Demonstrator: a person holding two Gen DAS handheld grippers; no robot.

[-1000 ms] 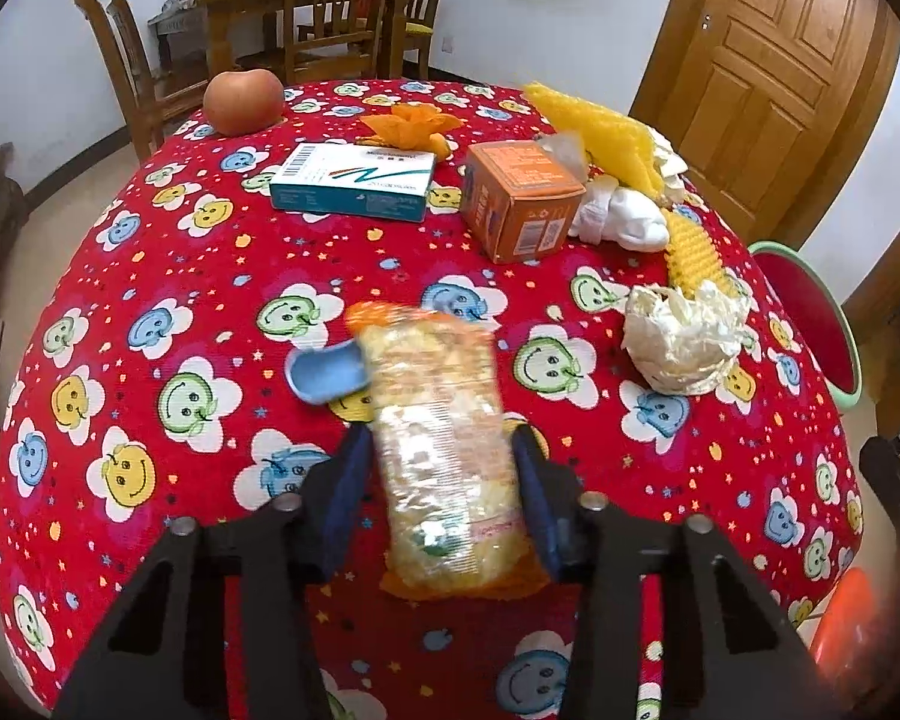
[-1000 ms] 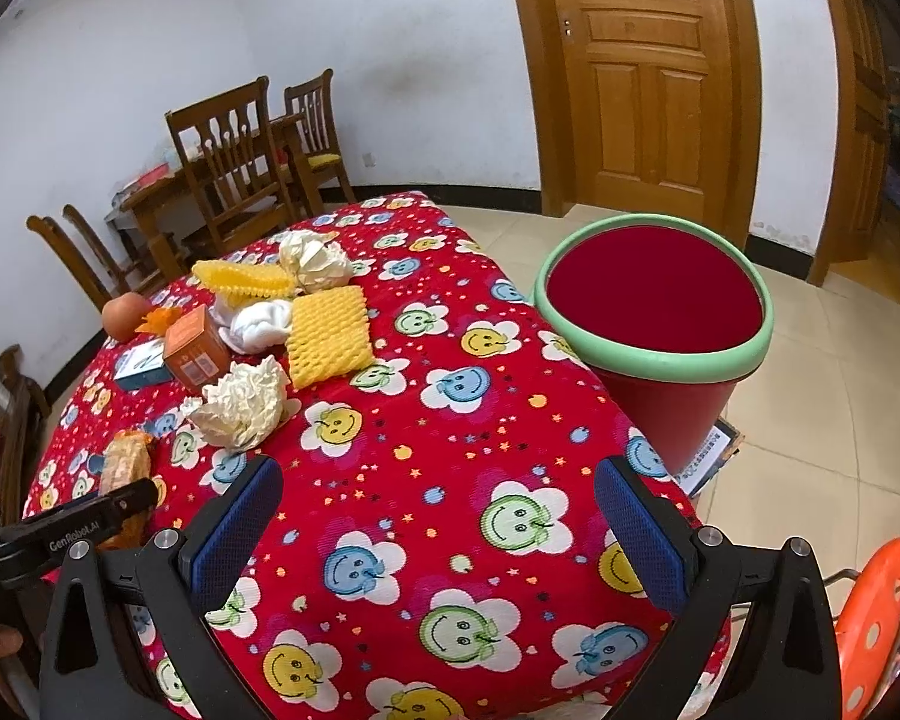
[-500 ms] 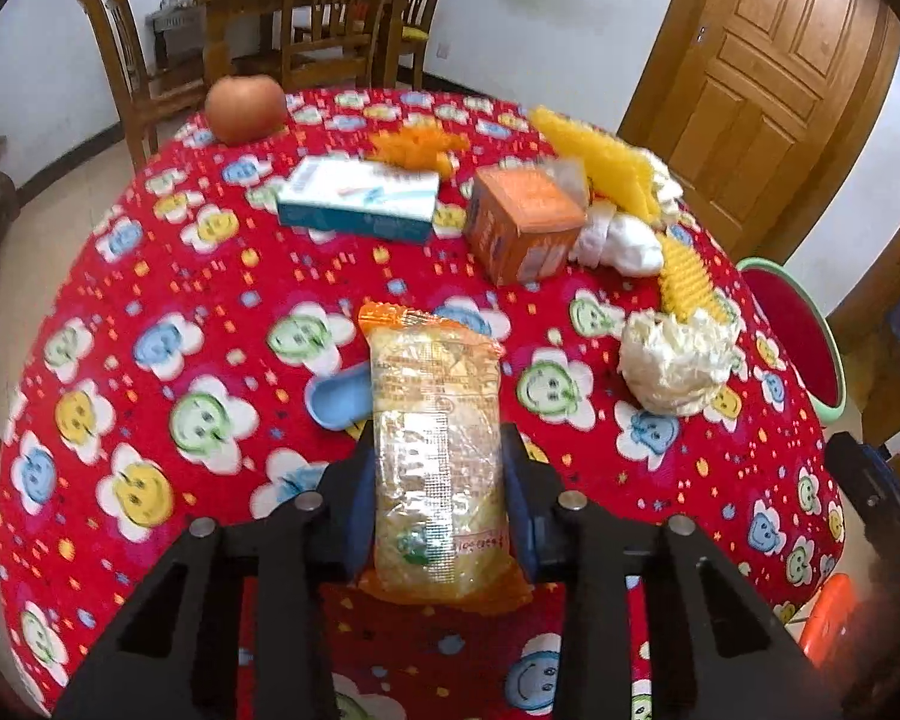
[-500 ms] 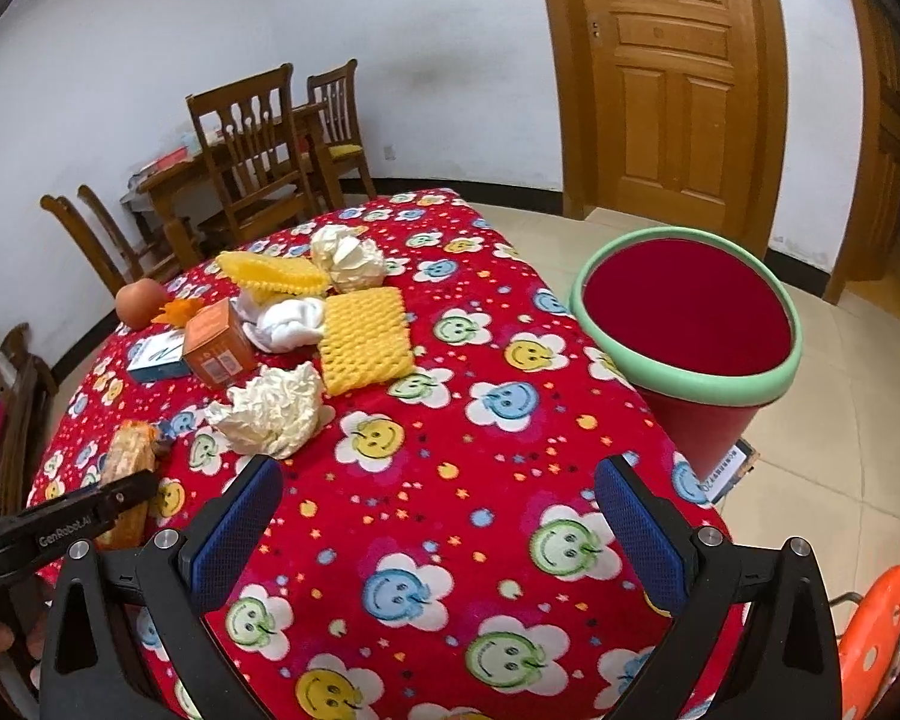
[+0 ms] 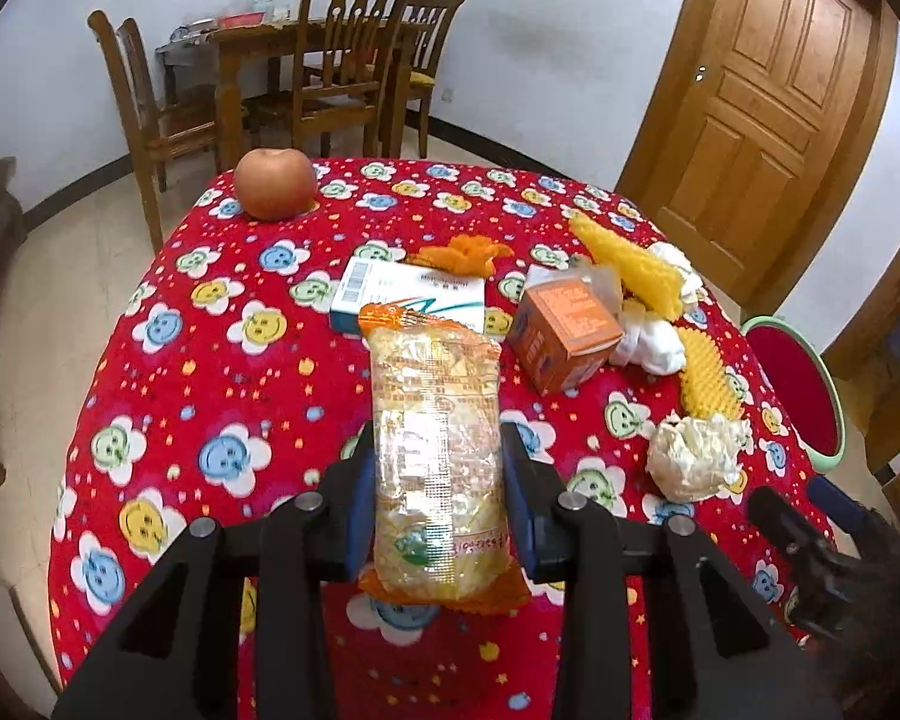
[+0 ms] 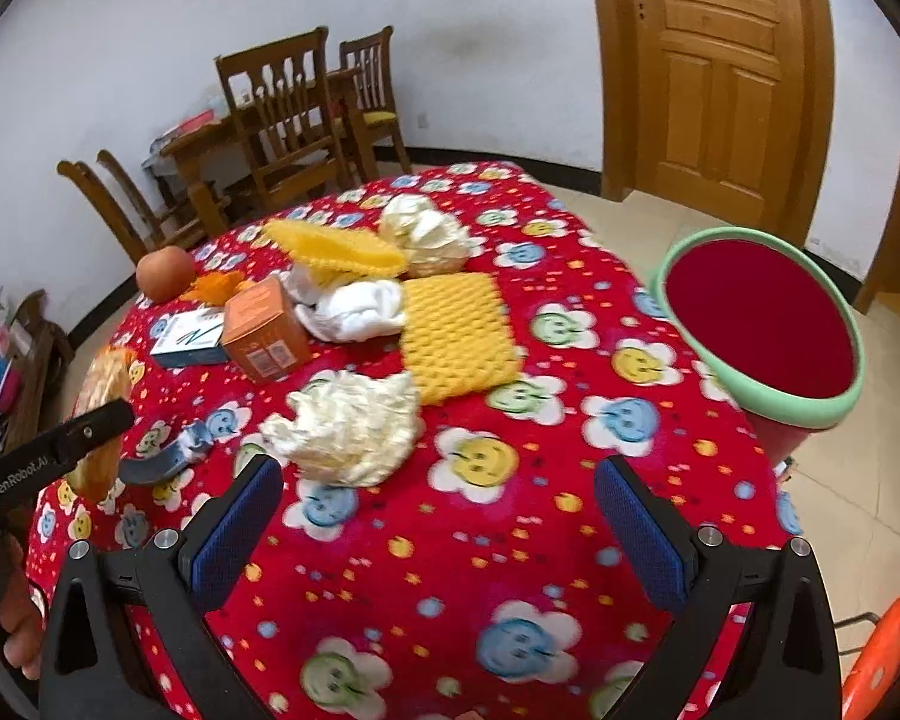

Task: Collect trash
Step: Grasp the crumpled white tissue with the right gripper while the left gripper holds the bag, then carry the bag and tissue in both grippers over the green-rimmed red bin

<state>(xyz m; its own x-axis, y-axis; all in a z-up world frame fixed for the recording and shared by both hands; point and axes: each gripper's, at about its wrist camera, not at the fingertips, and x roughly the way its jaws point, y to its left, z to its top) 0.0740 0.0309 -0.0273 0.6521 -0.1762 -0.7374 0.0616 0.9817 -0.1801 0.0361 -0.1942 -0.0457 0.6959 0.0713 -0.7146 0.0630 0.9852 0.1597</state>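
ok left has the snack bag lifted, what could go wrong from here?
1. The snack bag is soft and held only near its lower end by the left gripper; it may slip or flop.
2. The bin sits off the table's far side, so the carry crosses the crumpled paper.

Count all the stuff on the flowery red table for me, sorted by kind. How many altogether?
Yellow foam nets: 2
Crumpled cream paper wads: 2
White crumpled cloth: 1
Cardboard boxes: 2, orange and white-blue
Orange peel scrap: 1
Round reddish apple: 1
Clear orange-edged snack packet, held in the left gripper: 1
Total: 10
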